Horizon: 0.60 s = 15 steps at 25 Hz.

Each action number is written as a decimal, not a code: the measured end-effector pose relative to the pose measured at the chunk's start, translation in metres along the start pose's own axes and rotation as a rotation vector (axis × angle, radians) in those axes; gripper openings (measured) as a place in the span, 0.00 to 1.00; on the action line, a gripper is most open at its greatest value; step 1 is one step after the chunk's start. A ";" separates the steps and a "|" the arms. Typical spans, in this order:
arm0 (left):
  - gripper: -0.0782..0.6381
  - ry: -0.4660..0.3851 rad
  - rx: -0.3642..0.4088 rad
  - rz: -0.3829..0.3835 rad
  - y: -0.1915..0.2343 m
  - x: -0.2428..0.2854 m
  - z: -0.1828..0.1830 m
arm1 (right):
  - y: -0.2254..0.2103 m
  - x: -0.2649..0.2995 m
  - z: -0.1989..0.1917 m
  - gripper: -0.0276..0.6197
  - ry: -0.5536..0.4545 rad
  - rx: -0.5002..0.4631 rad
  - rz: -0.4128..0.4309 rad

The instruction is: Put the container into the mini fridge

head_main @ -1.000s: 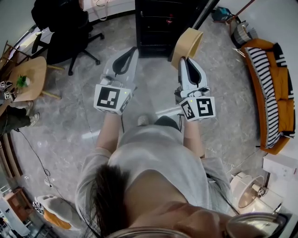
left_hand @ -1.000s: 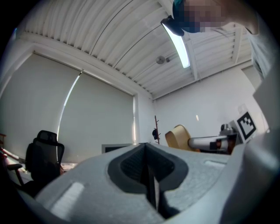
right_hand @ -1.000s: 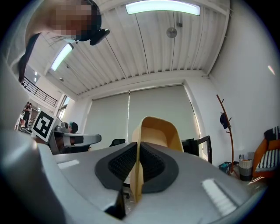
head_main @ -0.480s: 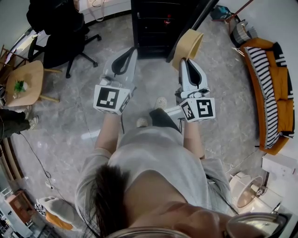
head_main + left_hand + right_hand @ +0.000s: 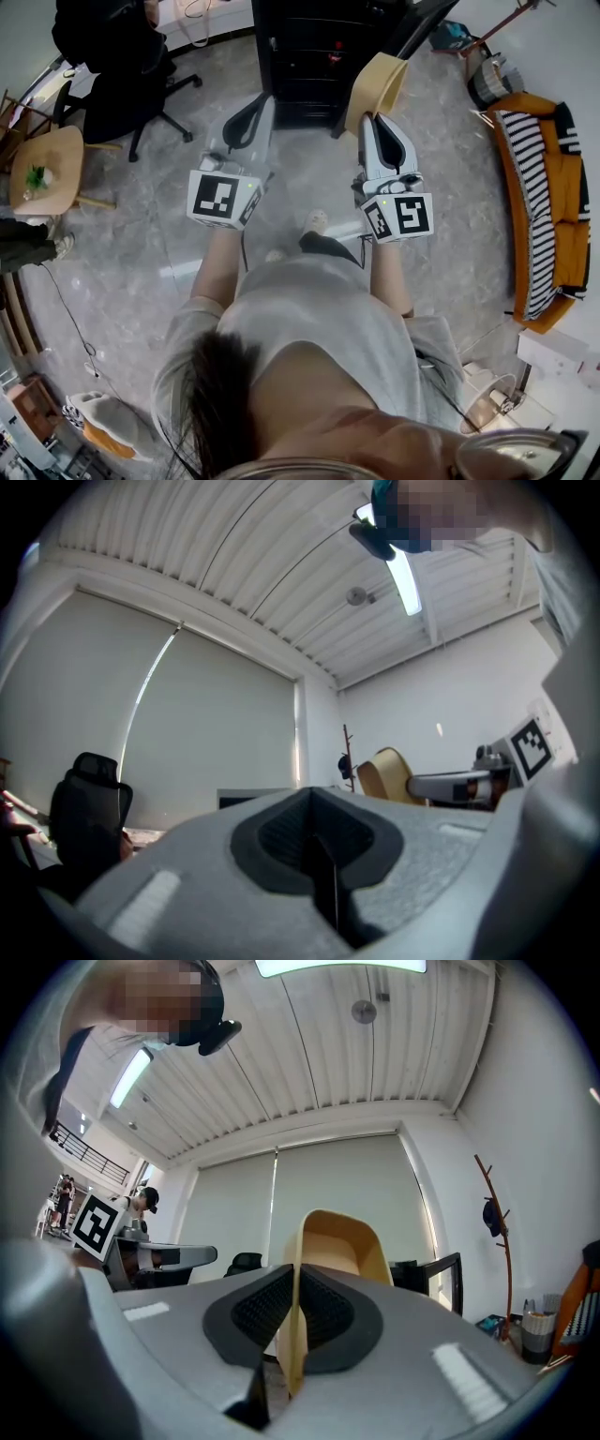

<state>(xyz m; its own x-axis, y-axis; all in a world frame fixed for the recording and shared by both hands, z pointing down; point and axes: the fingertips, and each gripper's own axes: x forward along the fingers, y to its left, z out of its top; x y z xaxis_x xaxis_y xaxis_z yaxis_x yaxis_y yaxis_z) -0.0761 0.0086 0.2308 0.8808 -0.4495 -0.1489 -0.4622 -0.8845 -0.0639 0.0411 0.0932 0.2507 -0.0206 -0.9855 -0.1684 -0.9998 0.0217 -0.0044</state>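
My right gripper (image 5: 368,120) is clenched on the container (image 5: 380,82), pinching one wall of the tan tub. The rest of it stands out past the jaw tips, with its long axis running on from the gripper toward the fridge (image 5: 302,54). That is the relation the next move turns on: the fridge lies straight ahead and a little to the left of the tub, low on the floor (image 5: 141,234). Its dark front looks open to me, with shelves showing and the door (image 5: 412,23) swung off to the right. The tub is near the opening but not yet in it, so I judge the reach has to go forward, down and slightly left, clear of that door. My left gripper (image 5: 265,101) is level with the right and about as near the fridge, but its jaws are pressed together on nothing, so the carrying is all on the right. The head view gives me this layout. Only the right gripper view shows the grip itself, with the wall edge-on between the pads and the tub's mouth facing me. The left gripper view shows the tub from the side, well apart from those jaws.
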 end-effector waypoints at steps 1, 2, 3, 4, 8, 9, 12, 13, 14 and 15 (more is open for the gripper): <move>0.11 0.002 0.005 0.004 0.001 0.008 -0.002 | -0.007 0.005 0.000 0.07 -0.001 0.000 0.007; 0.11 0.004 0.008 0.010 0.001 0.015 -0.003 | -0.014 0.010 -0.001 0.07 -0.002 0.000 0.015; 0.11 0.005 0.009 0.017 0.002 0.022 -0.004 | -0.020 0.015 -0.001 0.07 -0.002 0.001 0.024; 0.11 0.005 0.010 0.024 0.002 0.029 -0.005 | -0.027 0.019 -0.002 0.07 -0.002 0.002 0.032; 0.11 -0.001 0.005 0.055 0.005 0.055 -0.007 | -0.051 0.037 -0.005 0.07 -0.001 0.008 0.062; 0.11 -0.003 0.002 0.064 0.005 0.061 -0.006 | -0.057 0.041 -0.005 0.07 -0.002 0.009 0.071; 0.11 -0.002 0.024 0.088 0.005 0.077 -0.007 | -0.074 0.049 -0.007 0.07 -0.003 0.015 0.097; 0.11 -0.002 0.024 0.099 0.005 0.082 -0.008 | -0.079 0.052 -0.008 0.07 -0.003 0.017 0.106; 0.11 -0.002 0.020 0.110 0.005 0.086 -0.010 | -0.083 0.054 -0.009 0.07 -0.002 0.020 0.115; 0.11 -0.001 0.017 0.120 0.005 0.091 -0.011 | -0.088 0.057 -0.011 0.07 -0.001 0.022 0.124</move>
<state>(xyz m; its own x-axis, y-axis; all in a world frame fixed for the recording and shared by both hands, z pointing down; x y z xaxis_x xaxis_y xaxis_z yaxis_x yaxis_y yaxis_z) 0.0028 -0.0383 0.2276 0.8187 -0.5521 -0.1578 -0.5663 -0.8218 -0.0625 0.1274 0.0336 0.2523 -0.1437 -0.9749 -0.1700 -0.9892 0.1467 -0.0055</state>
